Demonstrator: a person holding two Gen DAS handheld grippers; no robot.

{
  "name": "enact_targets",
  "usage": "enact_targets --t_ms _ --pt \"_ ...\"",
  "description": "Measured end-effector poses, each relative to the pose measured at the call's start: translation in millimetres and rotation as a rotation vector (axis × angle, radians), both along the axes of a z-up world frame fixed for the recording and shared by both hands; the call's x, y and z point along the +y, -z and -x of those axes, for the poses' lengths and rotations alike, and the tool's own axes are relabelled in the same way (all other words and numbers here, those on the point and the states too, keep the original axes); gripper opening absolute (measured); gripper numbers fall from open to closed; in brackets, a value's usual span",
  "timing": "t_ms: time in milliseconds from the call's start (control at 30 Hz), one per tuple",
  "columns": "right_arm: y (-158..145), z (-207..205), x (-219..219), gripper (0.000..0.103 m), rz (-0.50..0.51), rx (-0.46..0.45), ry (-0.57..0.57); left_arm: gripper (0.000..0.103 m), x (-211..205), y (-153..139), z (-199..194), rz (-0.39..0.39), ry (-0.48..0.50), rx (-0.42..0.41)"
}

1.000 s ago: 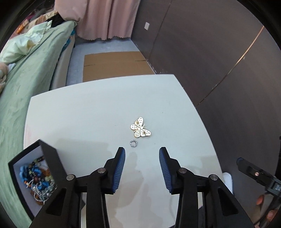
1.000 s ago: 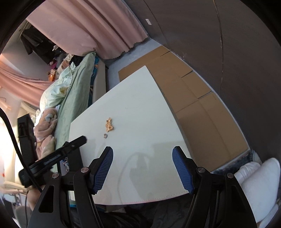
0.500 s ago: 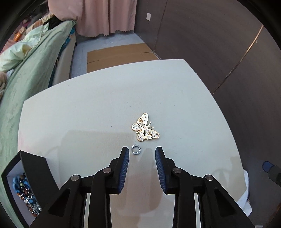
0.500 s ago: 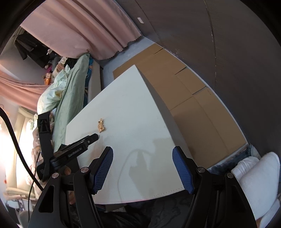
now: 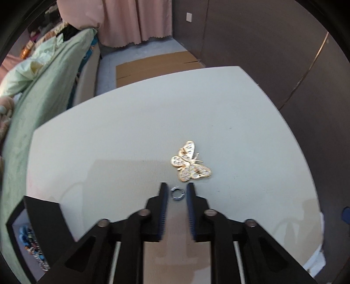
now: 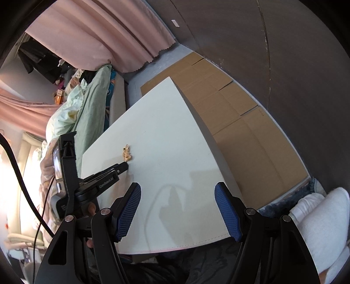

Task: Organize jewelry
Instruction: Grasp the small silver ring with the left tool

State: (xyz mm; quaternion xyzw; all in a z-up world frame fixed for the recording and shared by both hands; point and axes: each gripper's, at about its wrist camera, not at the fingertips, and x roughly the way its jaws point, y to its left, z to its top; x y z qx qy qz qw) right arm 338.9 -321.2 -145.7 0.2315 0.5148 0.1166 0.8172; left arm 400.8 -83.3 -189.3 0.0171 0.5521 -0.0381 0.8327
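Observation:
A small silver ring [image 5: 177, 193] lies on the white table [image 5: 131, 131], just in front of a gold butterfly brooch [image 5: 191, 162]. My left gripper [image 5: 176, 187] points down at the table with the ring between its fingertips. Its jaws are closing, and a thin gap still shows on each side of the ring. From the right wrist view, the left gripper [image 6: 123, 167] reaches to the brooch [image 6: 126, 153], and the ring is hidden. My right gripper [image 6: 177, 190] hangs open over the table's near edge with nothing between its fingers.
An open black jewelry box [image 5: 48, 218] with beaded pieces inside stands at the table's near left corner. A bed with a green cover [image 5: 43, 87] runs along the left side. Flattened cardboard [image 6: 229, 113] covers the floor beside a dark wall, under a pink curtain [image 5: 135, 19].
The left gripper came down and forward over the ring, and its jaws narrowed from wide apart to close on either side of it. The right gripper stayed put.

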Motion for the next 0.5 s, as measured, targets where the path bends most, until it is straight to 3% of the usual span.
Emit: enact_targets --t_ms 267,500 --pt "-1 -3 4 0.070 -0.020 -0.008 -0.001 0.013 0 -4 6 -0.003 0.014 0.019" --pt "-1 -18 25 0.070 -0.022 -0.017 -0.053 0.013 16 -34 13 0.035 -0.001 -0.019"
